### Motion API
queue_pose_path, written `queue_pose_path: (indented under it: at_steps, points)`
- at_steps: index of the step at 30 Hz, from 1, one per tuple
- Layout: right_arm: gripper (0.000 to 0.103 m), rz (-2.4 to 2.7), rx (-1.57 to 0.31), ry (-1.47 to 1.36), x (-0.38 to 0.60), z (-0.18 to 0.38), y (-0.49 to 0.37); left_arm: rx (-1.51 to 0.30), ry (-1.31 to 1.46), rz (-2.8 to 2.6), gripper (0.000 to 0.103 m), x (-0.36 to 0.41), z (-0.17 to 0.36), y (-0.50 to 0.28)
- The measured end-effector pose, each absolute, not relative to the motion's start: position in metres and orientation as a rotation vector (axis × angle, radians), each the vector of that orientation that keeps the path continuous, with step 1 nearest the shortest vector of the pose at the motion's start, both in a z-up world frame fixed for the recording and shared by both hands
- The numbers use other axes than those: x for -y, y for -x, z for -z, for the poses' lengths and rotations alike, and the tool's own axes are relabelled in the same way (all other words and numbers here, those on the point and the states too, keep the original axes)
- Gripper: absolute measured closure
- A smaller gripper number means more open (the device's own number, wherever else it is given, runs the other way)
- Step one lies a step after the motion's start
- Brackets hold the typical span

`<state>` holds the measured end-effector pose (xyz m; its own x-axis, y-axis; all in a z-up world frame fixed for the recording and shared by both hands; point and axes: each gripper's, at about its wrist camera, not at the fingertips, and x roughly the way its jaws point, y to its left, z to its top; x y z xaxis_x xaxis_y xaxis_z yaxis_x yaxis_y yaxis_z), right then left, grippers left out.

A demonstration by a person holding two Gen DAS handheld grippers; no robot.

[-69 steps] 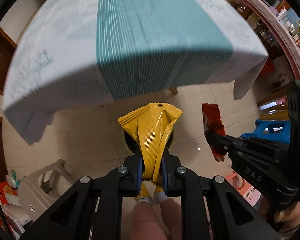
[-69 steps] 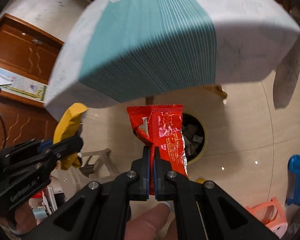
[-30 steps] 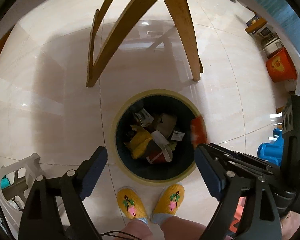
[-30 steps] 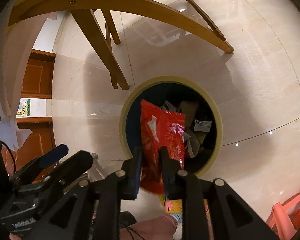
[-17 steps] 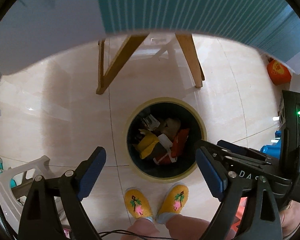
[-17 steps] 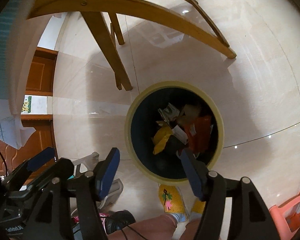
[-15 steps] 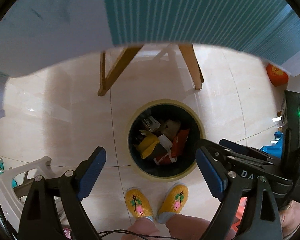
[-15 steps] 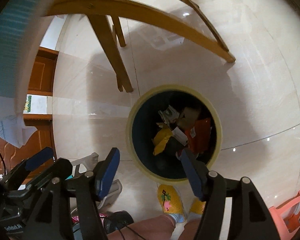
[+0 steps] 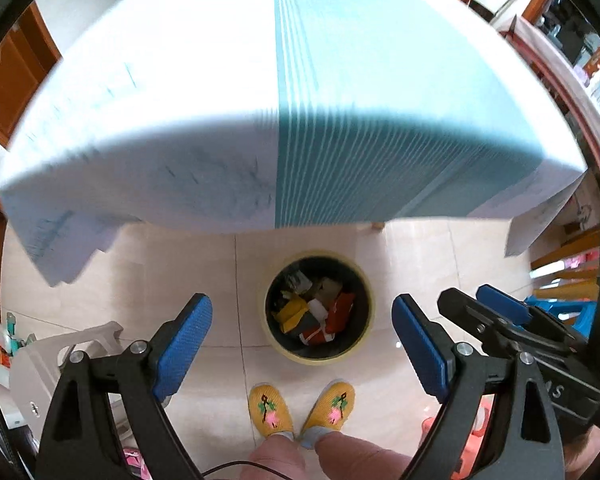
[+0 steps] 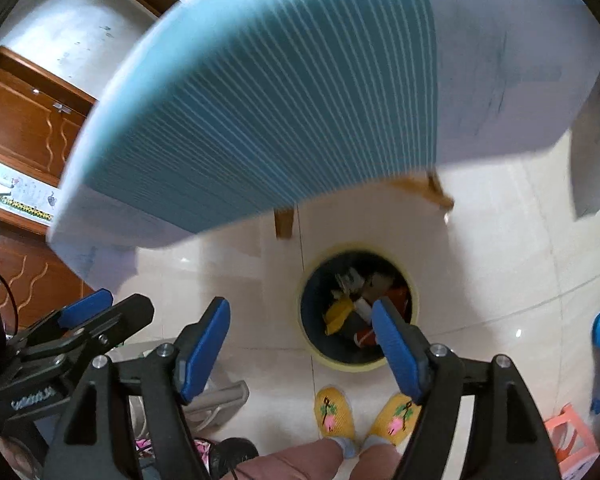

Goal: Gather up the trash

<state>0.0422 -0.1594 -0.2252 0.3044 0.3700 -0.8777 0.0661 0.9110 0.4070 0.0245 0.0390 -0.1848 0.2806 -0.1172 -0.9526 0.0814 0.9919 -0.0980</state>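
With nothing between its pads, left claw (image 9: 302,340) stands wide. Right claw (image 10: 300,342) jaws are opening, also empty. Yellow wrapper (image 9: 291,314) and red wrapper (image 9: 340,312) lie in the bin (image 9: 366,354), below and ahead of both claws. Cloth-covered surface (image 9: 260,100) sits beyond the bin.

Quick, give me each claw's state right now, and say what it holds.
Left claw: open, holding nothing.
Right claw: jaws opening, nothing between them; the wrappers lie in the trash bin below.
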Motion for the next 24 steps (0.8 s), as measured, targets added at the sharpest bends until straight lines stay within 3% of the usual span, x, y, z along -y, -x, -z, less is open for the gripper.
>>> queue_pose_path:
  at_steps: [13, 24]
  points:
    - [0.029, -0.192, -1.112, -0.298, 0.167, 0.068, -0.04, -1.135, 0.017, 0.091, 0.013, -0.035, 0.059, -0.012]
    - [0.029, -0.214, -0.988, -0.239, 0.156, 0.004, -0.032, -1.051, 0.023, 0.014, 0.013, -0.036, 0.008, -0.005]
